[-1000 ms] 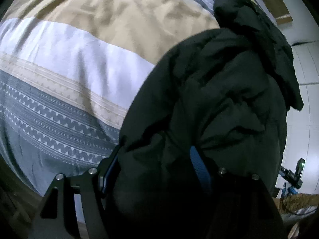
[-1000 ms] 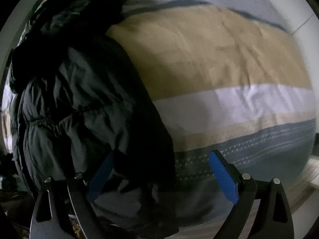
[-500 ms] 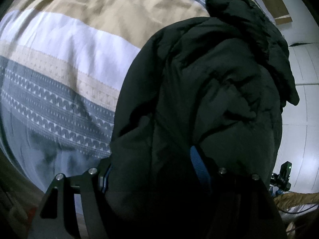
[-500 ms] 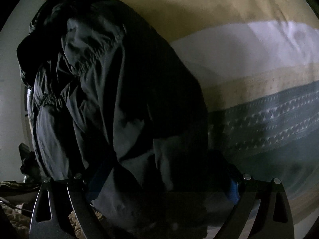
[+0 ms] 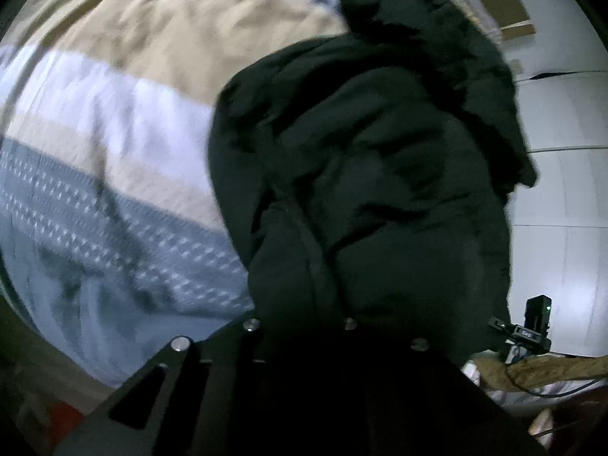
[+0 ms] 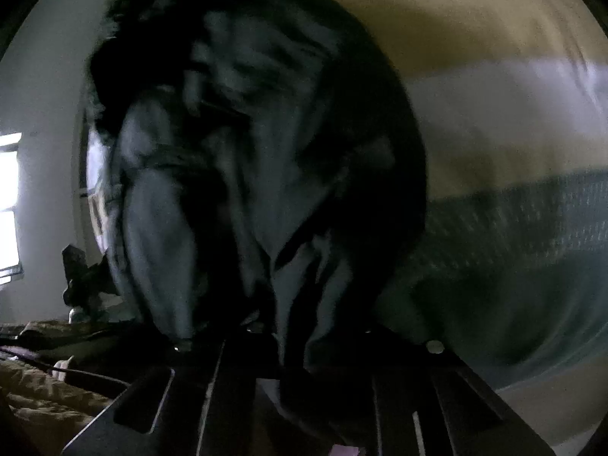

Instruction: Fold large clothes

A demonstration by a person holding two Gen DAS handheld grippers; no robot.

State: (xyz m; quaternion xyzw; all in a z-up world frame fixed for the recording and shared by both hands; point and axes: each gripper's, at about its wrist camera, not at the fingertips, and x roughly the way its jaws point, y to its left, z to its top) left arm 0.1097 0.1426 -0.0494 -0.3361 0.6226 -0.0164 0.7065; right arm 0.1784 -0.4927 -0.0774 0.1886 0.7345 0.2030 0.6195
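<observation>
A large black puffy jacket (image 5: 372,174) lies bunched on a striped bed cover (image 5: 114,121), its hood end far from me. My left gripper (image 5: 304,326) is shut on the jacket's near edge; the fabric hides its fingertips. In the right wrist view the same jacket (image 6: 258,159) fills the middle, lifted and hanging in folds over the bed cover (image 6: 513,121). My right gripper (image 6: 304,338) is shut on the jacket's near edge too, its fingertips buried in the cloth.
The bed cover has tan, white and patterned grey bands. A white wall (image 5: 562,190) and a small black device on a stand (image 5: 535,323) are to the right. A bright window (image 6: 9,205) and rumpled brown fabric (image 6: 45,391) are at the left.
Both grippers closed on the jacket's near edge; the blue finger pads vanished into the fabric. The right gripper moved in from open beside the jacket and lifted it. Both views are now motion-blurred.
</observation>
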